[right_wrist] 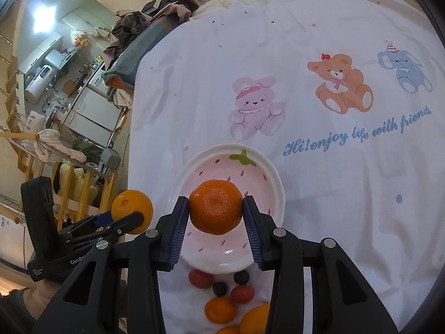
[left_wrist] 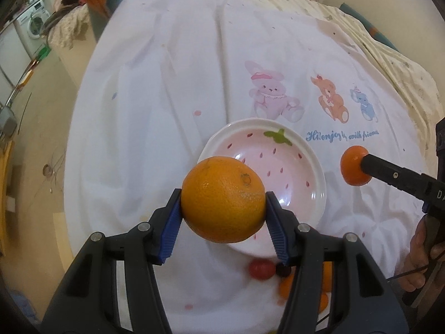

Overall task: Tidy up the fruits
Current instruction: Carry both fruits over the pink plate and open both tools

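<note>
The left gripper (left_wrist: pixel 222 211) is clasping a large orange (left_wrist: pixel 223 199) between its blue pads, holding it above the near-left rim of a strawberry-patterned plate (left_wrist: pixel 311 150). The right gripper (right_wrist: pixel 215 213) is gripping a smaller tangerine (right_wrist: pixel 215 207) over the same plate, just right of the orange. The plate is sitting on a white cloth (right_wrist: pixel 319 181) printed with cartoon animals. More fruit is lying on the cloth near the plate's close edge, including a red tomato (right_wrist: pixel 200 278).
</note>
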A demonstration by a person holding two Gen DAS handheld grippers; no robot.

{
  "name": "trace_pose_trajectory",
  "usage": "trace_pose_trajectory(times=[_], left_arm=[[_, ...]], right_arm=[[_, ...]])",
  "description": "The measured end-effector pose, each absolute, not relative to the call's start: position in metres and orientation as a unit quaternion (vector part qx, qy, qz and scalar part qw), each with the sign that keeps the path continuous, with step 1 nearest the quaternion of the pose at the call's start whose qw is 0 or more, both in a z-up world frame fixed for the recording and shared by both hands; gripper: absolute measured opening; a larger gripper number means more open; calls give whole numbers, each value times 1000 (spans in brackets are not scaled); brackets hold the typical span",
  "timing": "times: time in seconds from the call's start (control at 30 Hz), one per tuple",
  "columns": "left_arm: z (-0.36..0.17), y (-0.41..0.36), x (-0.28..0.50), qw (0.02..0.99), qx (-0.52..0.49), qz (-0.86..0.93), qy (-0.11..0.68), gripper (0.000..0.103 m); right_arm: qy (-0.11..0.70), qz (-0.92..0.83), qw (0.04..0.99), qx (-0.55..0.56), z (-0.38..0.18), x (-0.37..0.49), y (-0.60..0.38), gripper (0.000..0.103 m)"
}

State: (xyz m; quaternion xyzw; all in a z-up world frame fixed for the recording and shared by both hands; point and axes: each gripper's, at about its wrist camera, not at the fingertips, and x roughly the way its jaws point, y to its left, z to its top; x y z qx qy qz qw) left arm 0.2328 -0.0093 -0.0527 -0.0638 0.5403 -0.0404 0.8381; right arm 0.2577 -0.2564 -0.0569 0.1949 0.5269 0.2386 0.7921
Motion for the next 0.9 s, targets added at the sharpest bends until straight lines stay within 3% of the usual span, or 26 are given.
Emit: trace_pose_trajectory(times=[0.9], left_arm=[[-122,-27,300,811,-71,-81,575,53]], right_arm=[[583,240,765,132,-133,328,-219,42]])
